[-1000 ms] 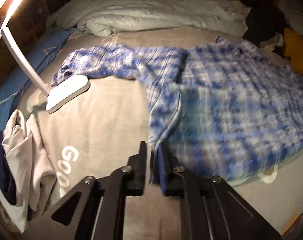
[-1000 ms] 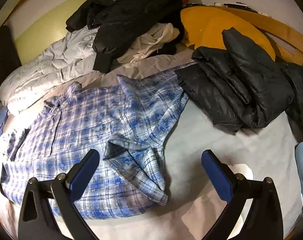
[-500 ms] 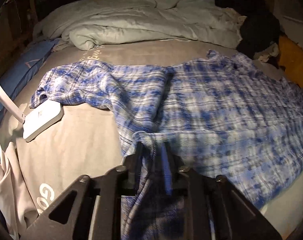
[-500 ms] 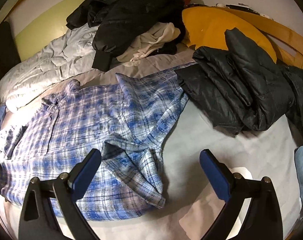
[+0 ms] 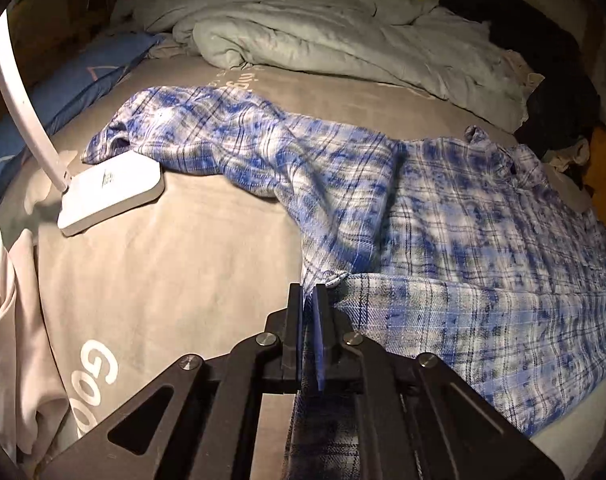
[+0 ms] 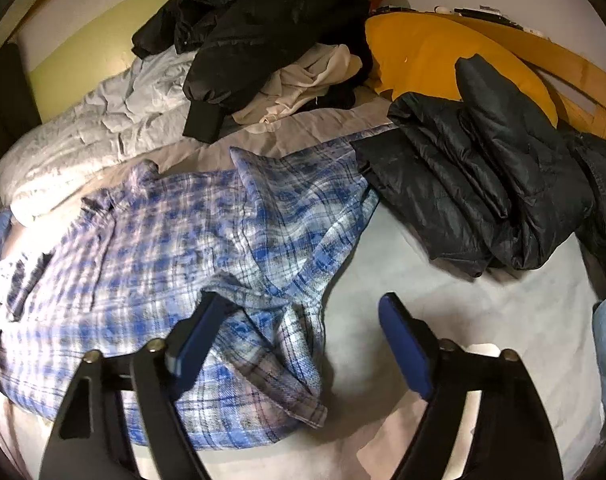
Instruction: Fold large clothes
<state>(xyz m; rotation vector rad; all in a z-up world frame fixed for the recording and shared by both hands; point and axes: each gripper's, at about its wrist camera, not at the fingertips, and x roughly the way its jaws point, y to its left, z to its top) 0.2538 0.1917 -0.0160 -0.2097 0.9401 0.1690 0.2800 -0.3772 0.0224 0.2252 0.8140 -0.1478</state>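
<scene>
grip status: the left gripper (image 5: 310,300) is clamped on the near side hem of the blue-and-white plaid flannel shirt (image 5: 443,216), which lies spread on the grey bed sheet (image 5: 163,280) — presumably to carry that edge over. the right gripper (image 6: 303,328) is closing around the crumpled sleeve (image 6: 271,292) — pads not yet pressing.

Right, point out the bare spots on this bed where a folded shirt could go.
Two patches: grey sheet between the lamp base, the plaid shirt and the left gripper; pale sheet between the shirt and the dark puffer jacket. The headboard end is piled high.
</scene>
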